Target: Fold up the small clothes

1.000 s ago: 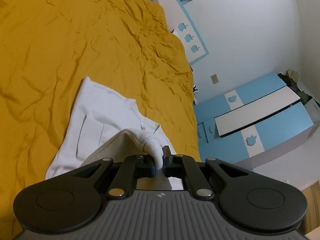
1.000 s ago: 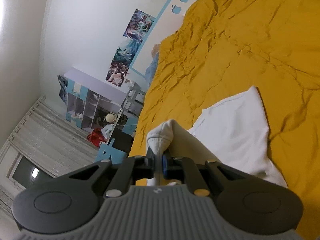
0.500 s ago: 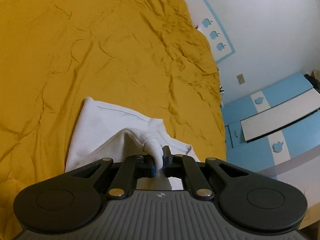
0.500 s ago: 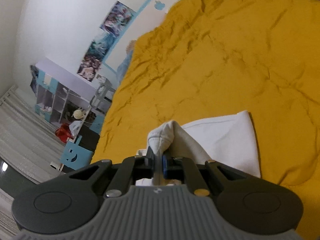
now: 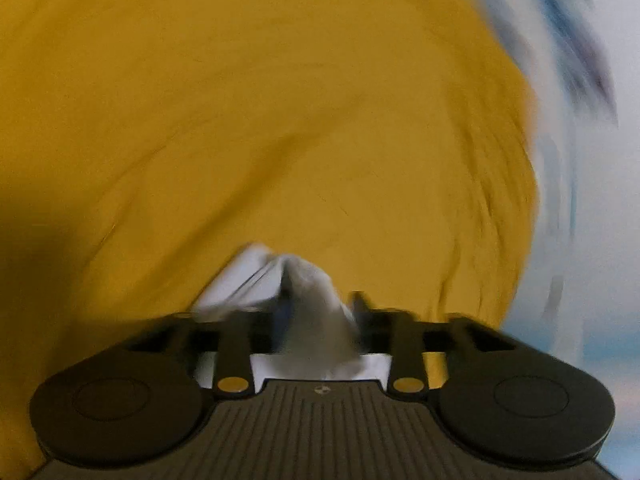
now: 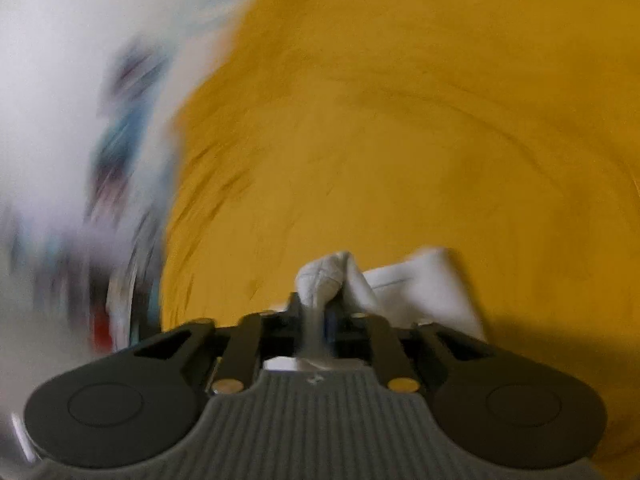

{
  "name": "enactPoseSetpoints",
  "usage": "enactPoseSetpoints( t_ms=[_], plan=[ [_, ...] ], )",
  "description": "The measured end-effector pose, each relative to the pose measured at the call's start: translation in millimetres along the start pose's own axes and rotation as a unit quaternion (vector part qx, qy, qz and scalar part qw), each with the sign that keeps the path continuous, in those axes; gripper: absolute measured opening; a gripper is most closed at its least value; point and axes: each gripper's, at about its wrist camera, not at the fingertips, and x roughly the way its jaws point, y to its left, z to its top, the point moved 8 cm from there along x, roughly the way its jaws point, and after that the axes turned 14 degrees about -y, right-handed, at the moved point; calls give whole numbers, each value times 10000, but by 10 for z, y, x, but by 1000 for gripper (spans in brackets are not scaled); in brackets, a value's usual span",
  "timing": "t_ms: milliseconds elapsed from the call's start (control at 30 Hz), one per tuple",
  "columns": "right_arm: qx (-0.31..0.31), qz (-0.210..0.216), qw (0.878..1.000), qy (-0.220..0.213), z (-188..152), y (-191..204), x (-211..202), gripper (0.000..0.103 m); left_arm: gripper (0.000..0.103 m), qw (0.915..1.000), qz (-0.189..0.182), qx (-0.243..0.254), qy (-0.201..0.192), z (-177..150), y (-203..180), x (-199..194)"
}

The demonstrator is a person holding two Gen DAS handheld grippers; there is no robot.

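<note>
Two tongs, and both have just been opening. My left tongs [image 5: 320, 308] stand partly open with a bunch of the small white cotton garment [image 5: 308, 292] between them. My right tongs [image 6: 320, 316] look the same. Its folded part lies just ahead on the yellow bedspread [image 5: 280, 120], between both hands.

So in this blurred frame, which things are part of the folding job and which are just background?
Part of the job:
- white garment
- left hand-held gripper, jaws just opening, cloth between them
- right hand-held gripper, likewise
- yellow bedspread, the folding surface

Just background:
- white wall
- blurred furniture
</note>
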Motion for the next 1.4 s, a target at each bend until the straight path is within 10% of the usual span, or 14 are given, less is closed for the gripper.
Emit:
enactPoseSetpoints(
  t_ms=[67, 300, 633, 867, 1000, 1233, 1400],
  plan=[
    [637, -268, 9976, 22, -55, -184, 82, 39, 57, 9979, -503, -380, 159, -7, 114, -4],
    [-400, -161, 9990, -150, -52, -187, -409, 66, 71, 9858, -851, 1437, 199, 53, 40, -518],
    [-1444, -103, 9886, -403, -247, -487, -1455, 66, 71, 9485, -1032, 2961, -444, -168, 65, -1625],
    [-2120, 305, 9768, -69, -1074, -731, -1925, 63, 72, 9257, -1032, 3450, -1152, -721, 377, -2289],
    [-2339, 298, 9718, 74, -1270, -649, -1741, 63, 72, 9299, -1145, 3385, -868, -971, 645, -2244],
    [-1077, 368, 9927, -398, -1125, -750, -1238, 56, 75, 9728, -1127, 1853, -809, -723, 970, -1849],
    [-1023, 520, 9911, -675, -1134, -721, -1023, 59, 77, 9730, -1208, 1769, -855, -665, 905, -1669]
  ],
)
